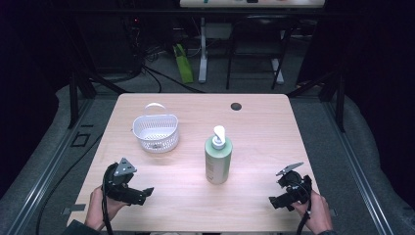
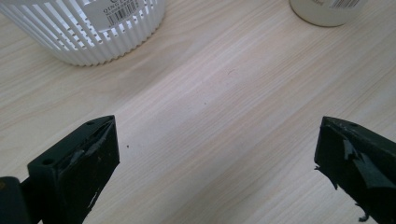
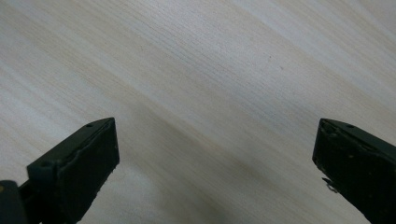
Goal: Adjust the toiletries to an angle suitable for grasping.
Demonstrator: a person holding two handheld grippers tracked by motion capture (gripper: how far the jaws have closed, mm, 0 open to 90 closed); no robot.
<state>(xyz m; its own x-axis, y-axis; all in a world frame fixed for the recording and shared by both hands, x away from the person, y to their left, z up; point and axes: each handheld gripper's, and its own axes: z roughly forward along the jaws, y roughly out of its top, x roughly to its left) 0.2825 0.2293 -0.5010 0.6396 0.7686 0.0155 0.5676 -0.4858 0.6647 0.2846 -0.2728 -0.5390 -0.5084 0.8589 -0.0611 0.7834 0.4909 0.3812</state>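
Observation:
A white slatted basket (image 1: 155, 131) with a handle stands on the left half of the wooden table (image 1: 254, 127). A pale green pump bottle (image 1: 218, 159) with a white pump head stands upright near the middle. My left gripper (image 1: 145, 193) is held low at the front left, jaws wide apart over bare wood. Its own view has the basket (image 2: 88, 28) ahead at upper left and the bottle's base (image 2: 327, 11) at upper right. At the front right, my right gripper (image 1: 275, 201) is open too, with only tabletop between its jaws (image 3: 215, 154).
A dark round cable hole (image 1: 236, 106) sits near the table's far edge. Beyond the table are desk legs, cables and a green object (image 1: 183, 63) on the floor. Dark frame rails run along both sides of the table.

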